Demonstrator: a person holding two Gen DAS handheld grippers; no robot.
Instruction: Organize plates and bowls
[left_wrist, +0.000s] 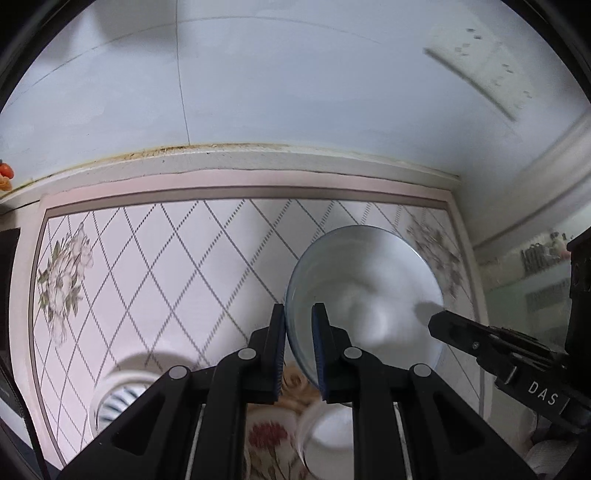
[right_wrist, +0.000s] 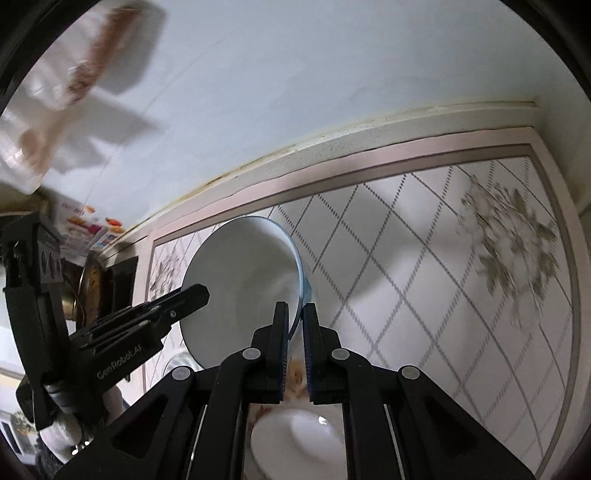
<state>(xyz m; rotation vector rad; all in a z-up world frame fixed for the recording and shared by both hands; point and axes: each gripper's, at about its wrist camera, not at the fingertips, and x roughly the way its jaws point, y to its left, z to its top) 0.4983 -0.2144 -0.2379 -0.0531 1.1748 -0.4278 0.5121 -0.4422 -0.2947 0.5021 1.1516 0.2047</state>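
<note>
A white bowl with a blue rim (left_wrist: 365, 291) is held in the air between both grippers, tilted on its side. My left gripper (left_wrist: 298, 314) is shut on its left rim. My right gripper (right_wrist: 295, 314) is shut on the opposite rim; the bowl (right_wrist: 243, 280) opens toward the left in the right wrist view. The right gripper shows in the left wrist view (left_wrist: 480, 339), and the left gripper shows in the right wrist view (right_wrist: 155, 314). Below sit a white bowl (left_wrist: 328, 432), also in the right wrist view (right_wrist: 295, 439), on a floral plate (left_wrist: 266, 435), and a striped bowl (left_wrist: 118, 398).
The table top (left_wrist: 166, 266) has a diamond grid and flower prints, with a pink border along the white wall (left_wrist: 295, 92). A power strip (left_wrist: 480, 70) hangs on the wall. Packages (right_wrist: 88, 225) and dark items stand at the far left in the right wrist view.
</note>
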